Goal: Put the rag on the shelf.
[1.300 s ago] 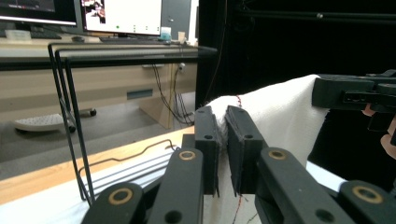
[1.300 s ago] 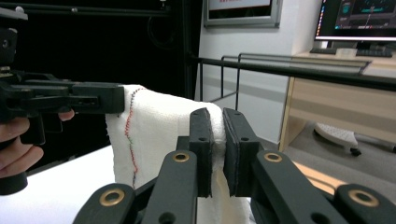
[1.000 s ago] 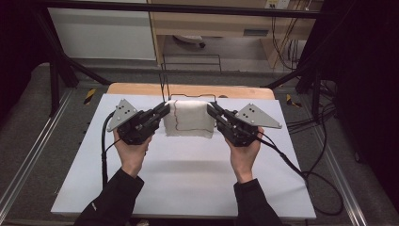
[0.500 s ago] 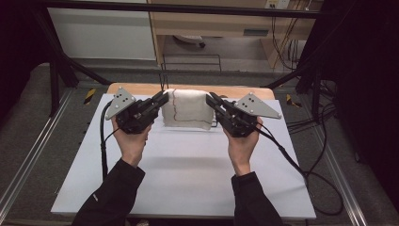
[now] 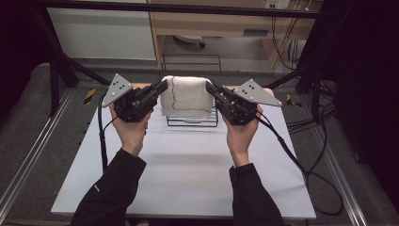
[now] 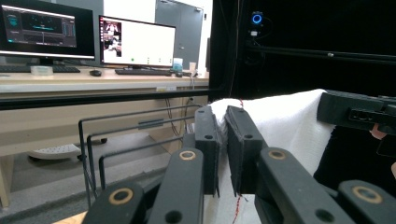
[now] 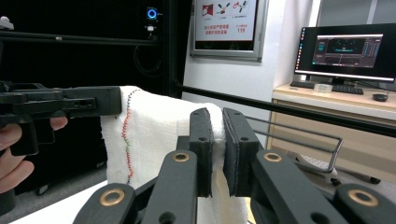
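Observation:
A white towel [image 5: 186, 96] with a red stitched line hangs stretched between my two grippers, above a black wire rack [image 5: 193, 123] at the far side of the table. My left gripper [image 5: 163, 86] is shut on the towel's upper left corner, and my right gripper [image 5: 210, 87] is shut on its upper right corner. In the left gripper view the jaws [image 6: 223, 135] pinch the towel [image 6: 285, 121] edge, with the right gripper [image 6: 355, 112] beyond. In the right gripper view the jaws [image 7: 217, 135] clamp the towel [image 7: 154, 130], and the left gripper [image 7: 70, 105] holds the far corner.
The white table [image 5: 188, 174] spreads toward the person under both forearms. The rack's wire bars [image 6: 121, 140] stand upright behind the towel. Cables [image 5: 291, 155] trail from both grippers over the table edges. Desks with monitors [image 6: 135, 39] stand beyond the frame rails.
Both hands have risen and moved toward the far side of the table, lifting the towel so it hangs free over the rack. Both grips have held.

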A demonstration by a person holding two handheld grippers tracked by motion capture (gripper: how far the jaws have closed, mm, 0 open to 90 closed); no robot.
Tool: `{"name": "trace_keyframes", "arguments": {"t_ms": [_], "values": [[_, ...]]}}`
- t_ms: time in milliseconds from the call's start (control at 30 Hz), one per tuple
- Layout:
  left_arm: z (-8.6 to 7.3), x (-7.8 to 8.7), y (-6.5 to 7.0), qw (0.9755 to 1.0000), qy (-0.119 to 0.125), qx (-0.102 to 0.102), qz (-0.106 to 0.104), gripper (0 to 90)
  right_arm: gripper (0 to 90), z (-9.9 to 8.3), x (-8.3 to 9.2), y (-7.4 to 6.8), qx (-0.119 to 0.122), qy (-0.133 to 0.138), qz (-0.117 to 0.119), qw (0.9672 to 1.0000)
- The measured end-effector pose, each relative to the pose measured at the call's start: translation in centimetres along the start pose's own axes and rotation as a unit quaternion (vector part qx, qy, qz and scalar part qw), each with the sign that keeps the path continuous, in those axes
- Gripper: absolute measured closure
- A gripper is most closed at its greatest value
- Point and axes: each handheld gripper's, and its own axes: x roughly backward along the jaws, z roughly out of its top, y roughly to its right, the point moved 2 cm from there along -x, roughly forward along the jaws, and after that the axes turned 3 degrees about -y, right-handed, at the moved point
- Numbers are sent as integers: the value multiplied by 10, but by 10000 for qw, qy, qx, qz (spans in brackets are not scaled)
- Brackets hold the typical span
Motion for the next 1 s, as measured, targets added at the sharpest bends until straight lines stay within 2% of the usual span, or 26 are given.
{"name": "trace_keyframes", "arguments": {"t_ms": [433, 1000], "values": [[25, -7, -5, 9997, 196, -63, 94, 833, 830, 28, -12, 6, 100, 170, -100, 9998], [50, -20, -18, 9993, 303, -126, 187, 833, 829, 47, -29, 13, 126, 257, -178, 9994]]}}
